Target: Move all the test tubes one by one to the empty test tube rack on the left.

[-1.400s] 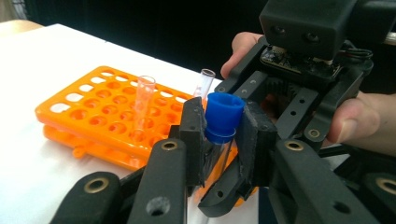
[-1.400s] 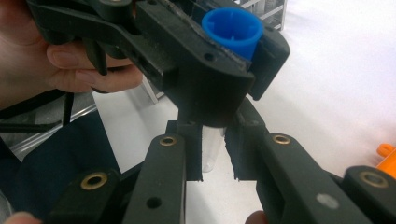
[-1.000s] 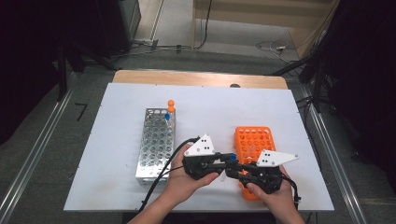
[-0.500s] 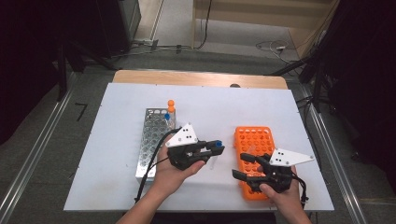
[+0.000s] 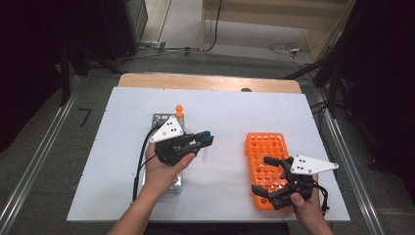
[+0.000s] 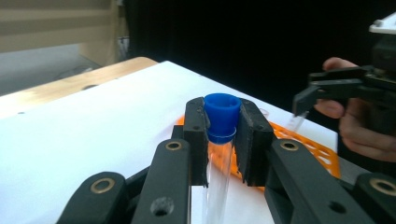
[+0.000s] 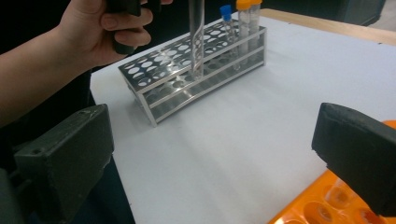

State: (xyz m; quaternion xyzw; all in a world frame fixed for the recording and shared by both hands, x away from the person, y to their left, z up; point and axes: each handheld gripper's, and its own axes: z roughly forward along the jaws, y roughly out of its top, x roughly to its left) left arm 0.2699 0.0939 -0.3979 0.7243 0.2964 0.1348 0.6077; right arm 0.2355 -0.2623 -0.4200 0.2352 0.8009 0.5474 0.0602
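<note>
The left tongs [image 5: 208,138] pinch a blue-capped test tube [image 6: 219,122] just under its cap, above the worktop [image 5: 122,147] right of the steel rack [image 7: 187,70]. The right tongs [image 5: 266,175], just opened and empty, hang spread over the orange rack [image 5: 266,147]. Handover looks done; seating the tube in the steel rack remains.

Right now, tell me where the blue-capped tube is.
In the high view the blue-capped tube hangs upright in the left gripper, above the white table between the metal rack and the orange rack.
</note>
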